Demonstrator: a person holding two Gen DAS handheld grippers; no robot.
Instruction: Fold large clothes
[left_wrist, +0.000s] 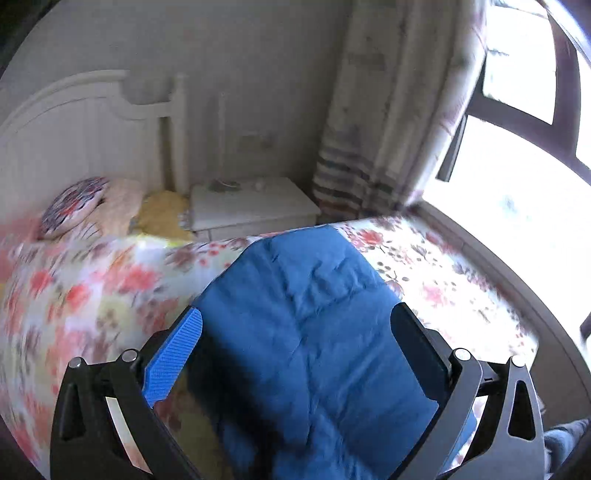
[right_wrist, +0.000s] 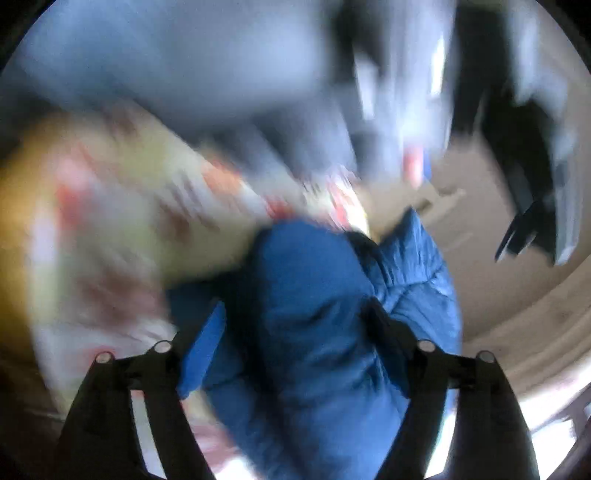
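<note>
You are dealing with a blue quilted jacket lying on the floral bed, and it looks puffy, soft and light, with a smooth shell that will probably slip and spring back out of a fold. Take it at a seam, hem or doubled edge, pinching through both layers, not on the padded middle, where the filling would likely squash and slide. Your left gripper has its jaws spread wide over the jacket, clamped on nothing; whether the tips touch the fabric you cannot tell. In the right wrist view, which is badly blurred, your right gripper also shows jaws apart, with a bunched fold of the jacket between them and not visibly pinched.
</note>
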